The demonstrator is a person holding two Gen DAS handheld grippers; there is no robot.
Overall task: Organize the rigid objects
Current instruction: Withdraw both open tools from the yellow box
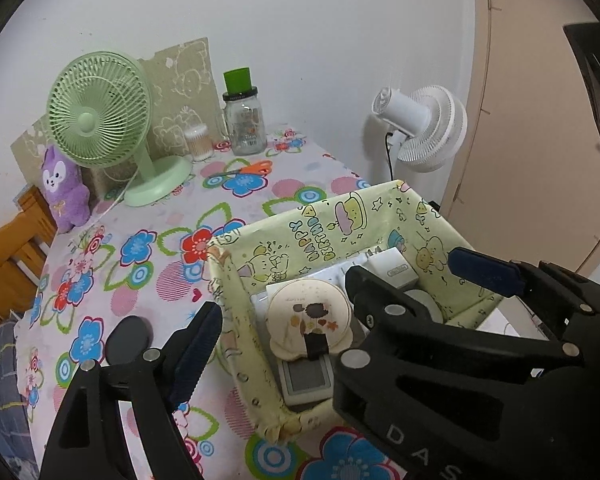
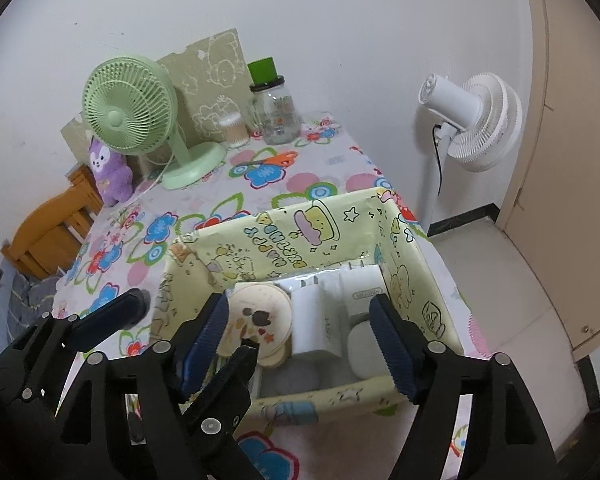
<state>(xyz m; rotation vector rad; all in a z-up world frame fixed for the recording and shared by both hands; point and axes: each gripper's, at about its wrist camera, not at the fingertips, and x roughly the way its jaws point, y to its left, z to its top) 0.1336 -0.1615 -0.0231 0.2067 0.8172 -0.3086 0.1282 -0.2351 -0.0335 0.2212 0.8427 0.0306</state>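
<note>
Tools, the left tool (image 1: pixel 336 304) and right tool (image 2: pixel 304 332), are held apart and empty above the box (image 2: pixel 416 280); the stacked chargers (image 2: pixel 314 320) should be left undisturbed.

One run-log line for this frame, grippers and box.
left gripper: open, empty | right gripper: open, empty | yellow cartoon-print box: holds white charger plugs, round beige case

Two fans counted: one green desk fan (image 1: pixel 100 108) at upper left, one white standing fan (image 1: pixel 428 128) at upper right. One plush toy (image 1: pixel 62 188), one glass jar (image 1: pixel 244 120), one cotton-swab tub (image 1: pixel 198 142) and one pair of scissors (image 1: pixel 244 170) on the table (image 1: pixel 148 280). One patterned box (image 2: pixel 300 236) at centre, holding two white chargers (image 2: pixel 312 320) and one round compact (image 2: pixel 260 312).
</note>
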